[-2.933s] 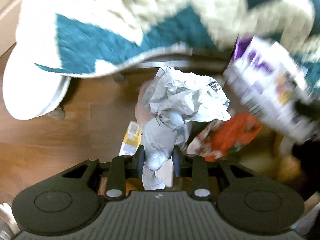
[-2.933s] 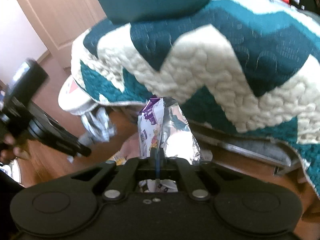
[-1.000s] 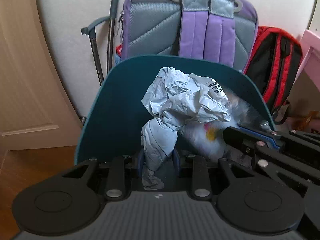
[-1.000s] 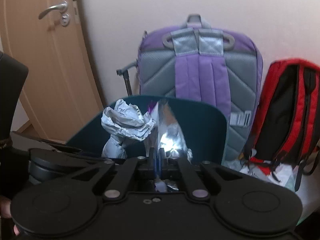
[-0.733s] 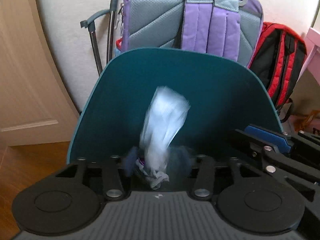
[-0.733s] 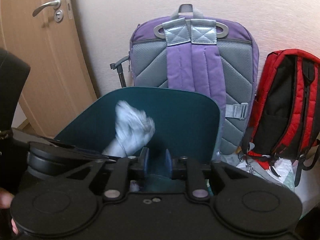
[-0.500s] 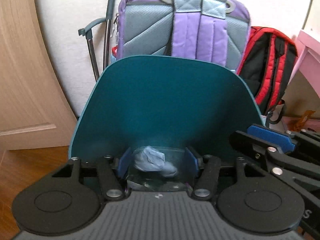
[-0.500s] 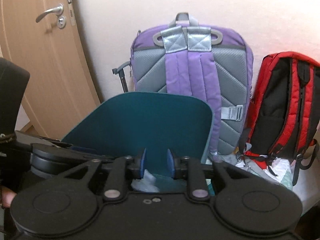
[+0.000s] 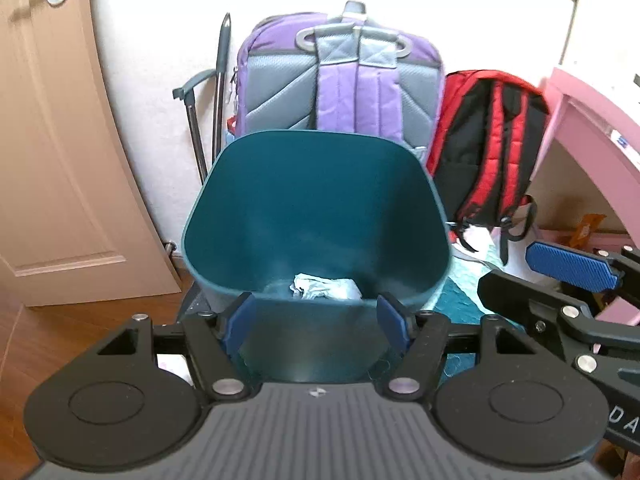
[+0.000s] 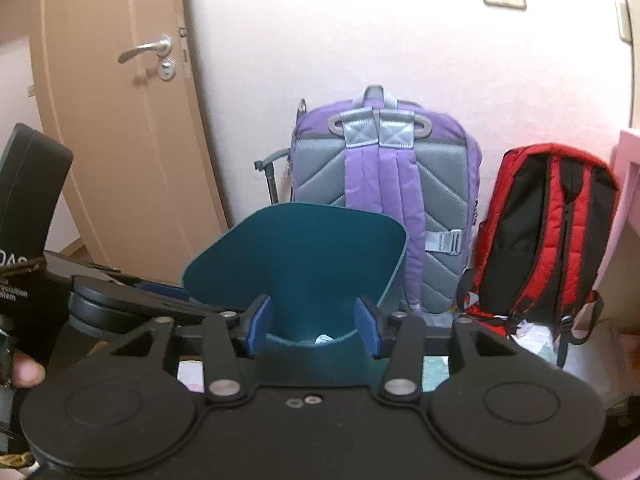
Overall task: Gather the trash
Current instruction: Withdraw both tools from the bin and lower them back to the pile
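A teal bin [image 9: 320, 200] stands against the wall, also in the right wrist view as the teal bin [image 10: 304, 248]. Crumpled grey paper [image 9: 326, 287] lies at its bottom; only a scrap of that paper [image 10: 323, 339] shows over the near rim from the right. My left gripper [image 9: 318, 322] hangs just in front of the near rim, its jaws still opening, nothing between them. My right gripper [image 10: 314, 331] is likewise opening and empty, beside the bin. One blue pad of the right gripper [image 9: 570, 266] shows at the right of the left wrist view.
A purple and grey backpack [image 9: 340, 80] and a red and black backpack [image 9: 486, 144] lean on the wall behind the bin. A wooden door [image 10: 112, 120] is at left, pink furniture [image 9: 592, 148] at right. A folded cane [image 9: 218, 88] stands by the wall. Crumpled paper [image 10: 534, 334] lies under the red backpack.
Both grippers let go: the crumpled paper and the foil wrapper dropped into the bin. Both jaws spread wide. Both hands drew back and up, so the whole bin rim shows.
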The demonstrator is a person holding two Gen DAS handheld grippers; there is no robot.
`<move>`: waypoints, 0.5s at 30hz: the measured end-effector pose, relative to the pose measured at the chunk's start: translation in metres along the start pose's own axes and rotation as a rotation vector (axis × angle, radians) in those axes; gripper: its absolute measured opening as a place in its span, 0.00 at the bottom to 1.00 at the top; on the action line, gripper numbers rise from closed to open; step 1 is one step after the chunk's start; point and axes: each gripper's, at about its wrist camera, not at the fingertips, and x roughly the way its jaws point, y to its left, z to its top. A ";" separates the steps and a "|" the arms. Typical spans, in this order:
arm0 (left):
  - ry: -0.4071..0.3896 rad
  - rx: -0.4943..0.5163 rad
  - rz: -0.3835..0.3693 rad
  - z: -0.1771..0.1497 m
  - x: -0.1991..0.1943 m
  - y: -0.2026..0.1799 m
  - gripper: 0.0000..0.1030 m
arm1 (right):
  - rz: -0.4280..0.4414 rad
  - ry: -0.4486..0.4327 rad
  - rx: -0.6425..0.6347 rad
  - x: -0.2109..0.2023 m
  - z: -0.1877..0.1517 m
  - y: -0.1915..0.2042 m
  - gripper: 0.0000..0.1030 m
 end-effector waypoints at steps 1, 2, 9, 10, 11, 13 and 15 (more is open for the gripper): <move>-0.007 0.007 0.001 -0.003 -0.008 -0.002 0.65 | -0.002 -0.006 -0.003 -0.007 -0.001 0.002 0.47; -0.015 0.013 0.000 -0.007 -0.016 -0.004 0.65 | -0.001 -0.012 -0.006 -0.015 -0.002 0.003 0.47; -0.037 0.030 -0.021 -0.037 -0.054 -0.014 0.73 | 0.007 -0.038 -0.021 -0.058 -0.016 0.012 0.48; -0.037 0.038 -0.027 -0.043 -0.058 -0.016 0.74 | 0.009 -0.041 -0.024 -0.063 -0.018 0.013 0.48; -0.036 0.043 -0.031 -0.049 -0.061 -0.017 0.74 | 0.012 -0.044 -0.026 -0.068 -0.022 0.013 0.48; -0.032 0.050 -0.039 -0.062 -0.066 -0.019 0.77 | 0.021 -0.039 -0.030 -0.076 -0.029 0.015 0.48; -0.029 0.061 -0.051 -0.074 -0.068 -0.020 0.80 | 0.033 -0.031 -0.034 -0.082 -0.038 0.016 0.48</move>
